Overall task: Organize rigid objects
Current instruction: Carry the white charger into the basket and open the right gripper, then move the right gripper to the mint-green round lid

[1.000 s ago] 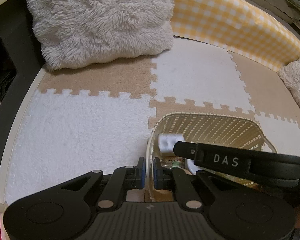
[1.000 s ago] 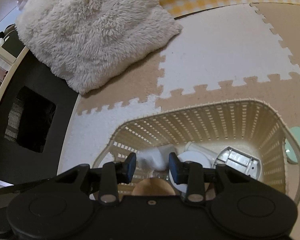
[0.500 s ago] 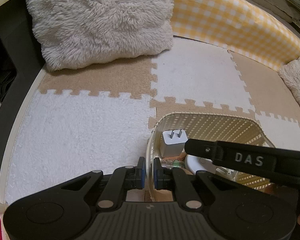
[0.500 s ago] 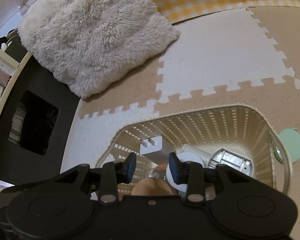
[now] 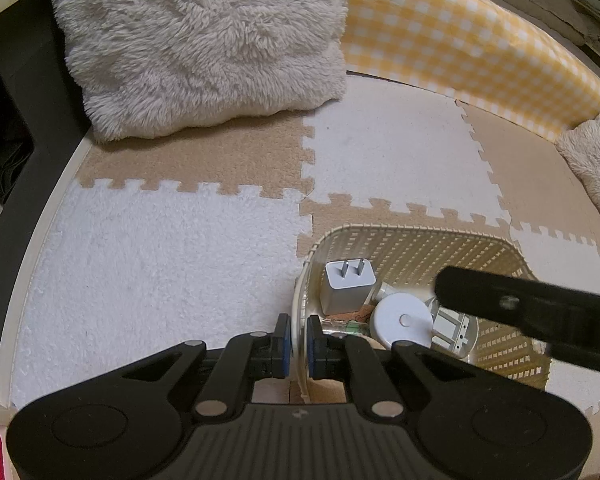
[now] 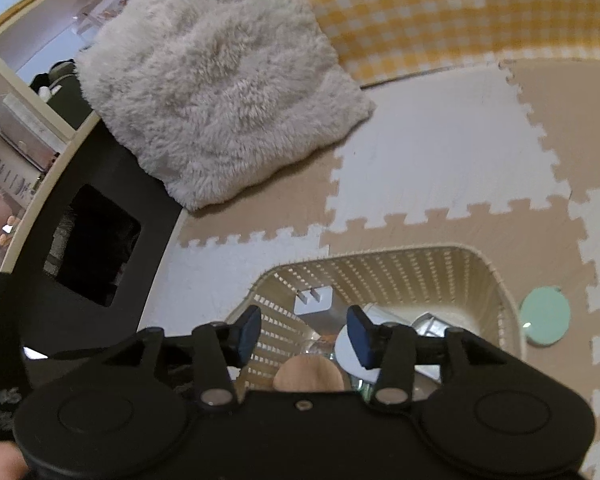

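A cream woven basket (image 5: 416, 240) stands on the foam floor mat. My left gripper (image 5: 298, 338) is shut on the basket's near left rim. Inside lie a white plug adapter (image 5: 348, 286), a white round disc (image 5: 402, 320), a grey plastic part (image 5: 452, 326) and a clear item with a wooden lid (image 6: 308, 374). My right gripper (image 6: 304, 334) is open and empty above the basket (image 6: 496, 280); the adapter (image 6: 316, 300) shows between its fingers. Its body crosses the left wrist view (image 5: 532, 312).
A fluffy white cushion (image 5: 204, 40) lies at the back left, a second (image 5: 596, 168) at the right. A yellow checked bolster (image 5: 460, 44) runs along the back. A mint green disc (image 6: 544, 316) lies on the mat right of the basket. A black cabinet (image 6: 96, 236) stands left.
My right gripper has let go of the white plug adapter, which now rests in the basket. The gripper has lifted and pulled back, opening wider. My left gripper has stayed on the rim.
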{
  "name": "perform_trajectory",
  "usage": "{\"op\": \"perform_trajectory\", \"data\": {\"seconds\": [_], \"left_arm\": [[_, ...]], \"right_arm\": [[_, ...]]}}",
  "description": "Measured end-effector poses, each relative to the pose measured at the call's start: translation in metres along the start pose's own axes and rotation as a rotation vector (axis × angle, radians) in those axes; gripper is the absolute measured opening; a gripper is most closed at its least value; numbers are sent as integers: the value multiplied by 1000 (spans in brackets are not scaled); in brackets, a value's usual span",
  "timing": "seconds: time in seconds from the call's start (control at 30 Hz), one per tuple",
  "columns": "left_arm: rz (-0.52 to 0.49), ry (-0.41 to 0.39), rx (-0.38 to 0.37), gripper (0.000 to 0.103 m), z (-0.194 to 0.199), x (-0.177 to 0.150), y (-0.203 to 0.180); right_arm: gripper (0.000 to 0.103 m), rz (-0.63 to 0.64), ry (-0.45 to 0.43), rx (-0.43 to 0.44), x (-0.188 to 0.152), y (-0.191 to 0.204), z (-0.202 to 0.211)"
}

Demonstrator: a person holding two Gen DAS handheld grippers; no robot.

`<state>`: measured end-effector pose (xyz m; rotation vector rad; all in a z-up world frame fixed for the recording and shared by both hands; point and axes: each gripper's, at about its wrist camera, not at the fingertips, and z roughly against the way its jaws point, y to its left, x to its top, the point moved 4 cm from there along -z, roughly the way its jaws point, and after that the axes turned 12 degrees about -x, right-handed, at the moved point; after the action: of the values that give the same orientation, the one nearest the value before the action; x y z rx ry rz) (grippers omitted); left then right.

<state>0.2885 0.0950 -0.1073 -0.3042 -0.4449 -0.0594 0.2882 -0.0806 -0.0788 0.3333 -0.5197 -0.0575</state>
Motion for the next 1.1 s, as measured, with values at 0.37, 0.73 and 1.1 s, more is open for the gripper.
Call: {"op": "perform_trajectory", "data": {"seconds": [0.37,0.73,1.1], "left_arm": [[0,0,0,8,0,0,0],[-3,1,3,8,1,0,0],[-3,1,3,8,1,0,0]], "right_arm": [[90,100,-132,-35,13,-20,52],[103,158,-270,-207,24,-75,79],[103,244,-254,-381,1,-139,34]]}}
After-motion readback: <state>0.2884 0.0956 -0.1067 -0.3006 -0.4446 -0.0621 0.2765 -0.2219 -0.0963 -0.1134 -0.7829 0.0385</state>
